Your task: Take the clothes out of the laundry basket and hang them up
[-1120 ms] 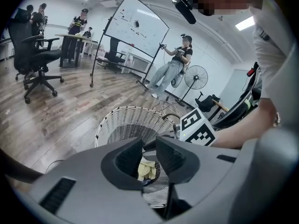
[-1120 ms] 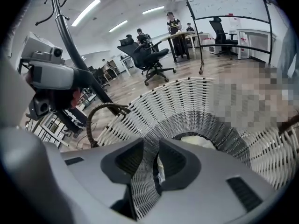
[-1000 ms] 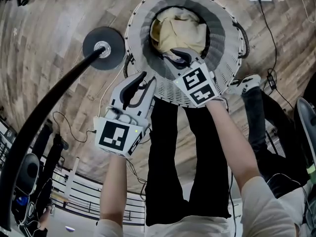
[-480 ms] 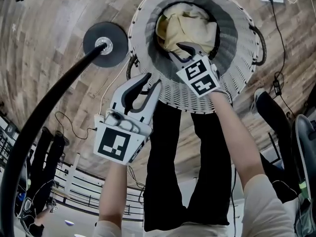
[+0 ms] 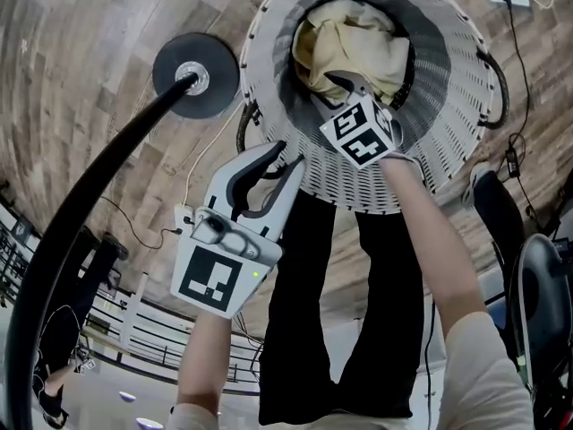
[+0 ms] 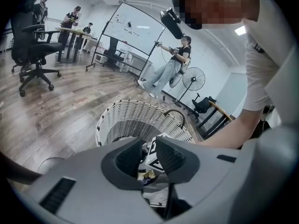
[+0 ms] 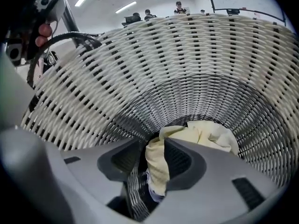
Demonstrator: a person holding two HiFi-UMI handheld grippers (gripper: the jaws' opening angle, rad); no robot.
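In the head view, the white woven laundry basket [image 5: 269, 52] fills the upper centre of the frame, standing on a wood-plank floor [image 5: 89, 70]. A pale yellow crumpled garment [image 5: 349, 34] lies at its bottom. The right gripper [image 5: 345, 83] reaches down inside the basket, its tips at the near edge of the garment. The left gripper [image 5: 282, 155] hangs outside the basket, just below and left of the rim. A black round stand base [image 5: 195, 77] sits on the floor at upper left, well apart from both.

In the left gripper view, the left gripper [image 6: 148, 146] has its fingers [image 6: 126, 160] a moderate way apart with nothing between them. The basket [image 6: 126, 115] is beyond them.

In the right gripper view, the right gripper [image 7: 156, 148] has just been opening its fingers [image 7: 184, 160], and they stand wide. A raised fold of the garment [image 7: 205, 134] sits in the gap. It lies against one finger but is not pinched, and the basket wall [image 7: 154, 64] curves behind.

The step looks like the first grasp. It would go best if the fold sat deep between the fingers before they close. A thick bunch of cloth should be caught rather than a thin edge that could slip out. The tips should stay clear of the woven wall so it is not snagged. The lift should then go straight up past the rim, with the left gripper ready to take a second corner.
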